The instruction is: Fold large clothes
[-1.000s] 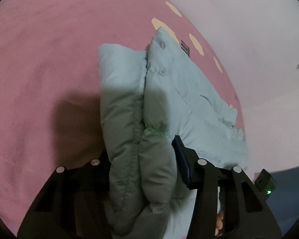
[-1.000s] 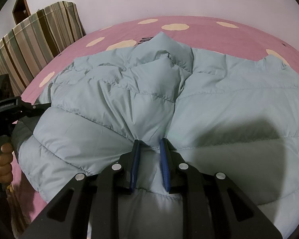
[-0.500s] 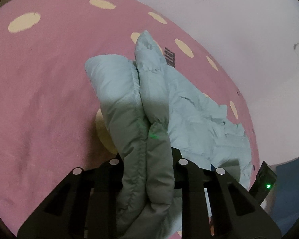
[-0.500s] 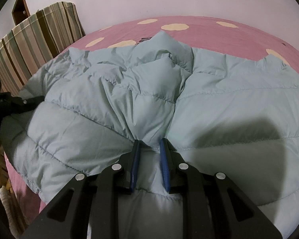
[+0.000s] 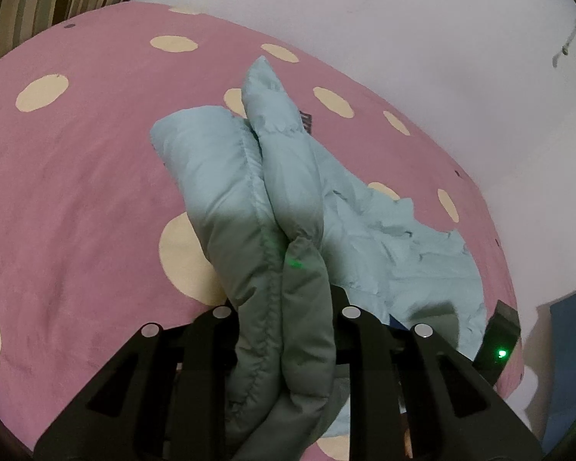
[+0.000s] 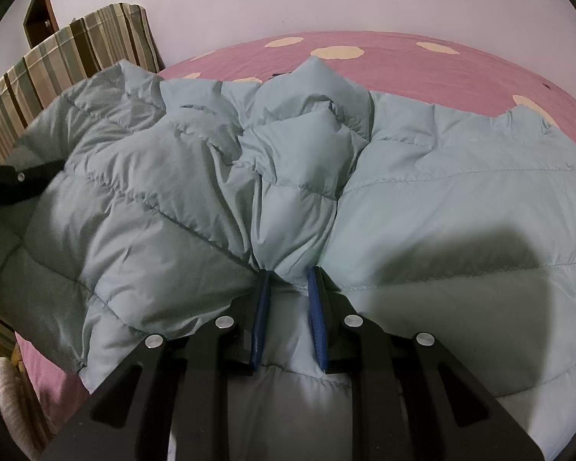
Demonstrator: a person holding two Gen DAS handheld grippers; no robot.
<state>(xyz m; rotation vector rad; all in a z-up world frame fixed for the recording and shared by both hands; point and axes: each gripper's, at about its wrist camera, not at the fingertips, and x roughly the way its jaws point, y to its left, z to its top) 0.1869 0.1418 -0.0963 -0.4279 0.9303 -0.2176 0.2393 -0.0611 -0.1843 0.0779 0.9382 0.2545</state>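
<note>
A pale blue puffer jacket (image 6: 422,192) is lying across a pink spotted bed (image 5: 76,176). The left gripper (image 5: 286,307) is clamping a thick doubled fold of it, lifted off the bed, while the right gripper (image 6: 288,272) is pinching a narrow pleat near the middle. Bare bedding is stretching leftward; striped pillows (image 6: 69,61) are lining the far edge.

The jacket (image 5: 284,307) bunched between my left fingers hid their pads, and ran past the frame's bottom edge.
</note>
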